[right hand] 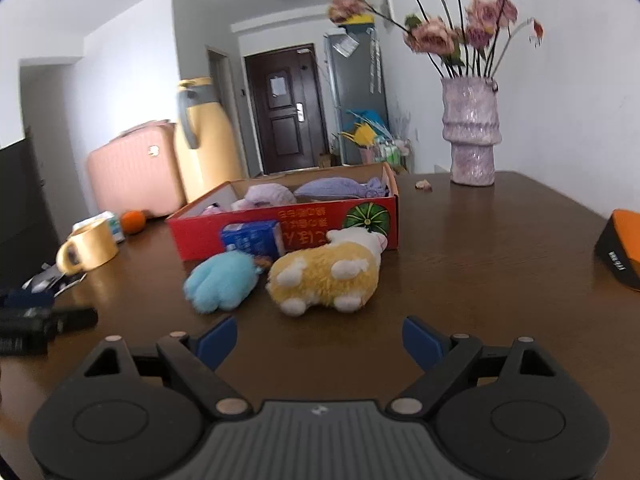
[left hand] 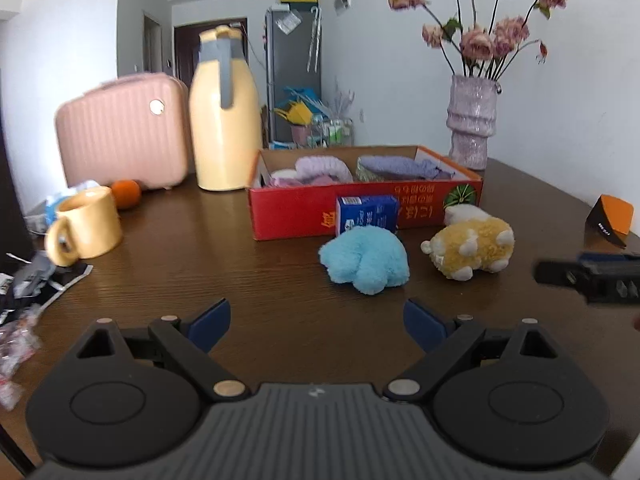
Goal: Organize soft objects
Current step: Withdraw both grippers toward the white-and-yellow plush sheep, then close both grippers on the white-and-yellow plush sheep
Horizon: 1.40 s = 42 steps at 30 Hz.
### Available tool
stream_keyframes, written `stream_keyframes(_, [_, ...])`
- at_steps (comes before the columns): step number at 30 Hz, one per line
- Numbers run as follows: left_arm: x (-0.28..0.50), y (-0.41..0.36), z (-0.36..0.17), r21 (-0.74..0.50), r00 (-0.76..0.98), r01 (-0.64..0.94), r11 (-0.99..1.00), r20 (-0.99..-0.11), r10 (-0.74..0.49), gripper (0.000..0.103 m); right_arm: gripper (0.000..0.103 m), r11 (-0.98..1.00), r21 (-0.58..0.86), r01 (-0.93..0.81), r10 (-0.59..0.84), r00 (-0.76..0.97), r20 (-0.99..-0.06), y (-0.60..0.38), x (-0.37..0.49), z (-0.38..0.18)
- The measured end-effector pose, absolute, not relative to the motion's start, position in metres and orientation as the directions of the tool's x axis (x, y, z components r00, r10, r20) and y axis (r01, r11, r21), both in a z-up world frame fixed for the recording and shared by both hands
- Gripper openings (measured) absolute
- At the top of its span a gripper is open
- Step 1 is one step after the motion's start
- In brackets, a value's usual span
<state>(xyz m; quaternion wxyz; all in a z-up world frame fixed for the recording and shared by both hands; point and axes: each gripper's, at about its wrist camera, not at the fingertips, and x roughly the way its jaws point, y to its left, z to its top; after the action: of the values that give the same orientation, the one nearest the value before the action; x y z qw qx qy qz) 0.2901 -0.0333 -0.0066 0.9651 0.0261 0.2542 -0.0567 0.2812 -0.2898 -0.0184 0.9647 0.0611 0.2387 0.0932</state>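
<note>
Approaching stage: left gripper (left hand: 316,326) and right gripper (right hand: 319,340) spread wide, fingers empty. Blue plush (left hand: 366,259) and yellow plush (right hand: 324,276) lie on desk (left hand: 200,264) before red box (left hand: 360,204). Next, probably: each closes on one plush; box contents blurred.

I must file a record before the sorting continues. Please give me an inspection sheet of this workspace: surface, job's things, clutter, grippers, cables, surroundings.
Surface: dark wooden table.
Job's things: blue plush toy and yellow plush toy lie on the table in front of the red box, which already holds purple soft items.
Clutter: yellow mug, orange, thermos jug, pink case, blue carton, vase, wrappers.
Grippers: left gripper open, empty; right gripper open, empty.
Cables: nothing seen.
Surroundings: door, grey fridge.
</note>
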Motion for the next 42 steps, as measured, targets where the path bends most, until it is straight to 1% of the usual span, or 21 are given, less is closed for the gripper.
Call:
stream_keyframes(4, [0.314,-0.041,-0.012,0.021,0.855,0.142,0.99,-0.507,-0.112,0.095,0.09,0.97,0.217,-0.113,0.203,0.866,-0.458,-0.289,0.334,-0.025])
stream_keyframes(7, [0.327,-0.043,-0.015,0.013,0.85,0.146,0.989,-0.513,-0.119,0.095,0.09,0.971,0.23,-0.068,0.176,0.853,-0.491,-0.286,0.379,-0.034])
stream_keyframes(9, [0.333,-0.043,-0.018,0.007,0.845,0.142,0.99,-0.522,-0.117,0.095,0.089,0.962,0.274,-0.02,0.162,0.847,-0.507,-0.287,0.403,-0.041])
stream_keyframes(11, [0.335,-0.043,-0.02,0.009,0.842,0.14,0.99,-0.528,-0.114,0.095,0.085,0.937,0.35,-0.007,0.195,0.839,-0.507,-0.291,0.422,-0.047])
stream_keyframes(13, [0.337,-0.043,-0.021,0.014,0.84,0.135,0.991,-0.531,-0.107,0.095,0.075,0.917,0.4,-0.008,0.227,0.833,-0.504,-0.294,0.433,-0.05])
stream_keyframes(15, [0.336,-0.041,-0.021,0.015,0.842,0.124,0.992,-0.531,-0.097,0.095,0.071,0.903,0.428,-0.033,0.267,0.825,-0.499,-0.295,0.436,-0.052])
stream_keyframes(16, [0.335,-0.04,-0.02,0.012,0.842,0.119,0.993,-0.531,-0.095,0.095,0.06,0.904,0.425,-0.055,0.283,0.821,-0.496,-0.294,0.436,-0.052])
stream_keyframes(17, [0.335,-0.04,-0.019,0.009,0.842,0.116,0.993,-0.531,-0.094,0.095,0.052,0.902,0.424,-0.08,0.305,0.815,-0.494,-0.294,0.433,-0.053])
stream_keyframes(18, [0.333,-0.04,-0.018,0.007,0.843,0.114,0.993,-0.529,-0.094,0.095,0.051,0.896,0.432,-0.102,0.331,0.802,-0.497,-0.296,0.432,-0.053])
stream_keyframes(20, [0.331,-0.043,-0.018,0.006,0.843,0.116,0.993,-0.53,-0.095,0.095,0.051,0.883,0.445,-0.151,0.383,0.779,-0.496,-0.299,0.422,-0.054])
stream_keyframes(23, [0.329,-0.051,-0.016,0.005,0.841,0.135,0.991,-0.53,-0.112,0.095,0.049,0.89,0.408,-0.205,0.405,0.766,-0.499,-0.297,0.399,-0.052])
stream_keyframes(26, [0.324,-0.061,-0.015,-0.012,0.834,0.169,0.986,-0.53,-0.15,0.095,0.048,0.887,0.4,-0.232,0.424,0.753,-0.504,-0.299,0.376,-0.05])
stream_keyframes(28, [0.321,-0.066,-0.014,-0.029,0.827,0.201,0.979,-0.531,-0.185,0.095,0.049,0.879,0.383,-0.282,0.455,0.736,-0.502,-0.301,0.356,-0.045])
stream_keyframes(29, [0.32,-0.069,-0.016,-0.038,0.821,0.217,0.976,-0.534,-0.203,0.095,0.05,0.869,0.368,-0.331,0.486,0.71,-0.509,-0.301,0.344,-0.043])
stream_keyframes(31, [0.318,-0.075,-0.021,-0.026,0.811,0.235,0.972,-0.545,-0.21,0.089,0.054,0.827,0.36,-0.432,0.562,0.636,-0.529,-0.304,0.324,-0.041])
stream_keyframes(32, [0.318,-0.079,-0.024,-0.007,0.806,0.24,0.971,-0.556,-0.203,0.084,0.059,0.805,0.357,-0.475,0.593,0.607,-0.529,-0.306,0.315,-0.041])
stream_keyframes(33, [0.315,-0.084,-0.027,0.009,0.799,0.252,0.968,-0.566,-0.203,0.081,0.063,0.795,0.342,-0.502,0.604,0.6,-0.524,-0.308,0.305,-0.04])
stream_keyframes(34, [0.312,-0.089,-0.03,0.016,0.79,0.27,0.963,-0.575,-0.212,0.081,0.068,0.802,0.325,-0.501,0.594,0.614,-0.52,-0.311,0.298,-0.039])
stream_keyframes(35, [0.307,-0.094,-0.032,0.013,0.78,0.292,0.956,-0.582,-0.23,0.081,0.07,0.825,0.304,-0.476,0.562,0.642,-0.521,-0.314,0.293,-0.038])
stream_keyframes(39, [0.289,-0.116,-0.035,-0.037,0.732,0.366,0.93,-0.606,-0.312,0.083,0.07,0.902,0.265,-0.341,0.43,0.771,-0.471,-0.328,0.284,-0.035])
stream_keyframes(42, [0.274,-0.137,-0.035,-0.018,0.716,0.441,0.897,-0.595,-0.364,0.085,0.071,0.949,0.245,-0.198,0.291,0.852,-0.435,-0.341,0.282,-0.032])
